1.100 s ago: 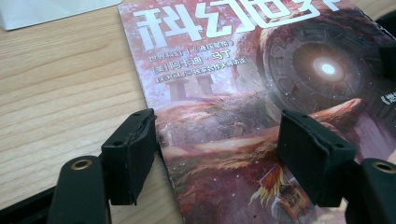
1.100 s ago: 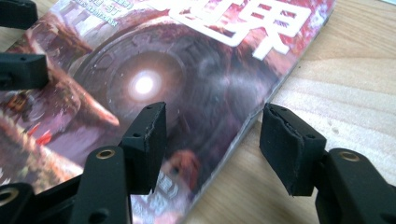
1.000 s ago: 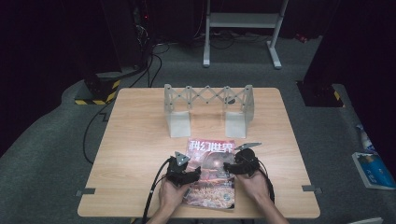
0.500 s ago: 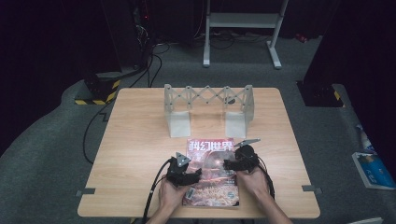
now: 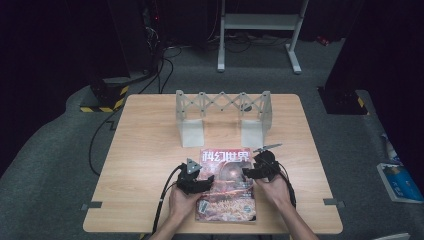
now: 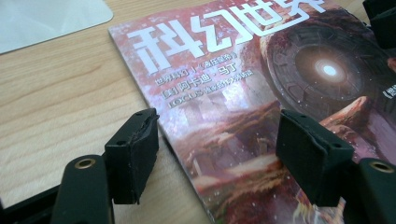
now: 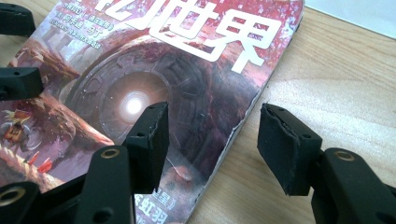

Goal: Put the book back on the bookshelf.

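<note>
The glossy red-covered magazine (image 5: 226,185) lies flat on the wooden table (image 5: 150,150), long axis running away from both tools. The left gripper (image 6: 217,156) and right gripper (image 7: 212,147) each straddle 1 long edge, jaws apart, gripping nothing.

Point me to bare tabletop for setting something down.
Free: the wooden table left of the red-covered magazine and white folding rack; also the strip right of both. Crowded: near edge centre, where both grippers flank the magazine.
</note>
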Demonstrator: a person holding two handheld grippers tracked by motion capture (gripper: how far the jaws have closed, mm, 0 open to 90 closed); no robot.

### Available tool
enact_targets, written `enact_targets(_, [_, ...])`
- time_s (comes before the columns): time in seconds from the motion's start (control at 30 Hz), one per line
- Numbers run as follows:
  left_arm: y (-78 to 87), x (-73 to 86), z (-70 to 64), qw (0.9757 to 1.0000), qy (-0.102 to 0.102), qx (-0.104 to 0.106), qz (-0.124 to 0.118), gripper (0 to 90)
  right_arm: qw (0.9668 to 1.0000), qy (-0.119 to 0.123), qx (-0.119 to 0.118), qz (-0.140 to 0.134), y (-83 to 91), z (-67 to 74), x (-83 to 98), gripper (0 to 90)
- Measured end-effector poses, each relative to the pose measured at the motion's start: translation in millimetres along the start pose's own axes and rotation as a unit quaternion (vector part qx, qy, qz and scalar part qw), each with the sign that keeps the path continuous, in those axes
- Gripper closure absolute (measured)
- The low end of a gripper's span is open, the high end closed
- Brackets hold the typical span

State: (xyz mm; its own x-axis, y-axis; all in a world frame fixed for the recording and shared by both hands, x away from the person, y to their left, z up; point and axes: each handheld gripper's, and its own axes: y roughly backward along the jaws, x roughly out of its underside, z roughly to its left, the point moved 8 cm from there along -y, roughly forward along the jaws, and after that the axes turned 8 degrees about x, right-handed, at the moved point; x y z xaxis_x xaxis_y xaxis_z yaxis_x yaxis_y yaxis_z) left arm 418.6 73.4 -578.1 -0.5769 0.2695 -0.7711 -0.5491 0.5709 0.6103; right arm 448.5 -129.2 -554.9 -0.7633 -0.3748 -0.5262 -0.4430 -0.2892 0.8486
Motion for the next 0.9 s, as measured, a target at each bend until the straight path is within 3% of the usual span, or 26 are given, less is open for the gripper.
enact_targets(0.23, [-2.2, 0.5, 0.3, 0.9997, -0.006, -0.001, -0.022, 29.2, 0.9999, -0.004, 0.007, 0.010, 4.2, 1.7, -7.8, 48.7])
enact_targets(0.53, [-2.1, 0.6, 0.7, 0.9997, -0.008, -0.001, -0.023, 29.8, 0.9980, -0.027, 0.008, 0.057, -8.6, -2.7, -12.8, 51.2])
enact_targets(0.9, [-2.2, 0.7, 0.7, 0.9997, -0.008, 0.000, -0.024, 29.8, 0.9953, -0.051, 0.006, 0.082, -16.2, -8.3, -23.0, 52.0])
